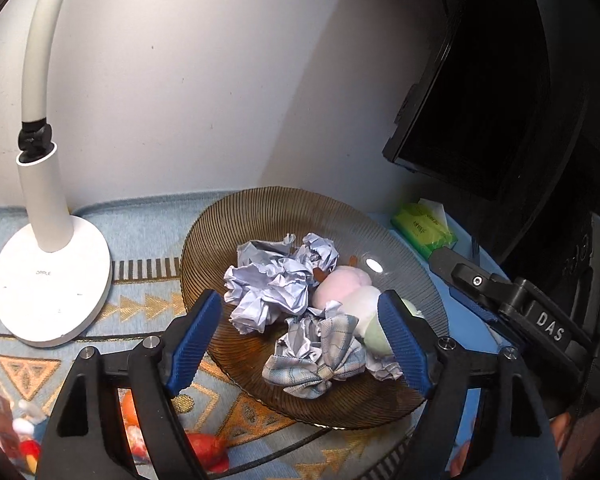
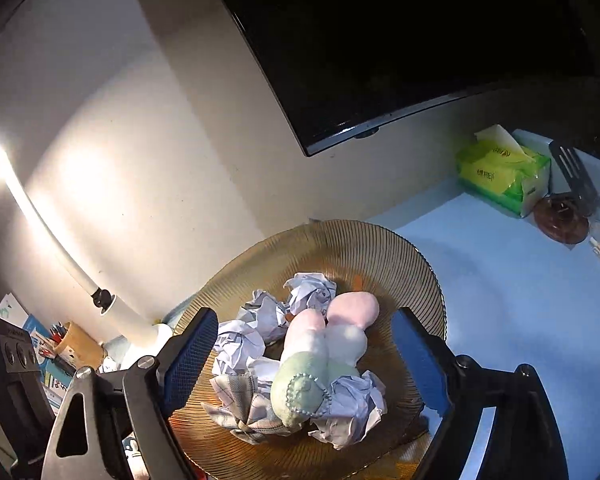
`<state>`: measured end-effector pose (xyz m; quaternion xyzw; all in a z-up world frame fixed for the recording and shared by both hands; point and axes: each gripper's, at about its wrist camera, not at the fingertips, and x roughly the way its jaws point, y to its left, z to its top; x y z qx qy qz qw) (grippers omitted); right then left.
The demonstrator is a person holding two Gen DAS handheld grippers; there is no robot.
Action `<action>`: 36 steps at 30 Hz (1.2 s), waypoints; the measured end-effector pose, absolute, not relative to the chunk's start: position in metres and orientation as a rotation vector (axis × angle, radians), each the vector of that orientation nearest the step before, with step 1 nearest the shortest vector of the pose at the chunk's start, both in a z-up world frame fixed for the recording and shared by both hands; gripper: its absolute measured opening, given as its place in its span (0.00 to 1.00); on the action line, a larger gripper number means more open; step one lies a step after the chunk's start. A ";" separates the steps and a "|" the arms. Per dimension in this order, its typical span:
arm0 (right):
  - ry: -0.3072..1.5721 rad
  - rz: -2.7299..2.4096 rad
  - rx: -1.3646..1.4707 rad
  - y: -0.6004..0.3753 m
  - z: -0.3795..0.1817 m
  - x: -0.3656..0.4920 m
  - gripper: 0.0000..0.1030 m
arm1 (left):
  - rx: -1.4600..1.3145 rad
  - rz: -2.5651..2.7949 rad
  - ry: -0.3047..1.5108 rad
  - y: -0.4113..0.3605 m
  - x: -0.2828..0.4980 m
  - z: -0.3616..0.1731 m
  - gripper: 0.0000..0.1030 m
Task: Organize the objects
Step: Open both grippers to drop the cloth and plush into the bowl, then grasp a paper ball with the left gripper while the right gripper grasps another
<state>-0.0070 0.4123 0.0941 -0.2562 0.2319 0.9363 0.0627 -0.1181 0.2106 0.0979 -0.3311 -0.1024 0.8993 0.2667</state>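
An amber ribbed glass plate [image 1: 268, 208] [image 2: 340, 240] holds several crumpled paper balls [image 1: 268, 288] [image 2: 312, 290], a plaid fabric bow [image 1: 316, 364] [image 2: 240, 404] and a pink, white and green plush toy [image 1: 360, 300] [image 2: 320, 356]. My left gripper [image 1: 300, 340] is open above the plate's near side, its fingers on either side of the bow. My right gripper [image 2: 304, 356] is open over the plate, its fingers on either side of the plush toy and paper. The right gripper's body [image 1: 540, 320] shows at the right in the left wrist view.
A white desk lamp [image 1: 48, 264] [image 2: 112, 304] stands left of the plate on a patterned cloth [image 1: 140, 312]. A dark monitor [image 1: 500, 80] [image 2: 400, 40] hangs behind. A green tissue pack [image 1: 424, 228] [image 2: 500, 172], a spatula [image 2: 572, 172] and a brown lid [image 2: 560, 220] lie at the right.
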 end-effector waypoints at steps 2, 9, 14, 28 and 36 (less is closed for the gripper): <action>0.688 2.871 -0.734 0.414 0.095 -0.005 0.86 | -0.847 2.449 -0.278 0.201 -0.106 0.113 0.77; 0.683 3.033 -0.723 0.381 0.099 0.014 0.87 | -0.705 2.582 -0.196 0.136 -0.040 0.167 0.78; 0.676 3.123 -0.871 0.324 0.099 0.041 0.87 | -0.626 2.745 -0.229 0.061 0.013 0.191 0.99; 0.599 3.340 -1.411 0.182 0.031 0.066 0.87 | -1.126 2.964 -0.297 -0.074 0.056 0.040 0.96; 0.298 3.341 -1.469 0.146 0.019 0.069 0.90 | -1.138 2.889 -0.287 -0.066 0.050 0.032 0.85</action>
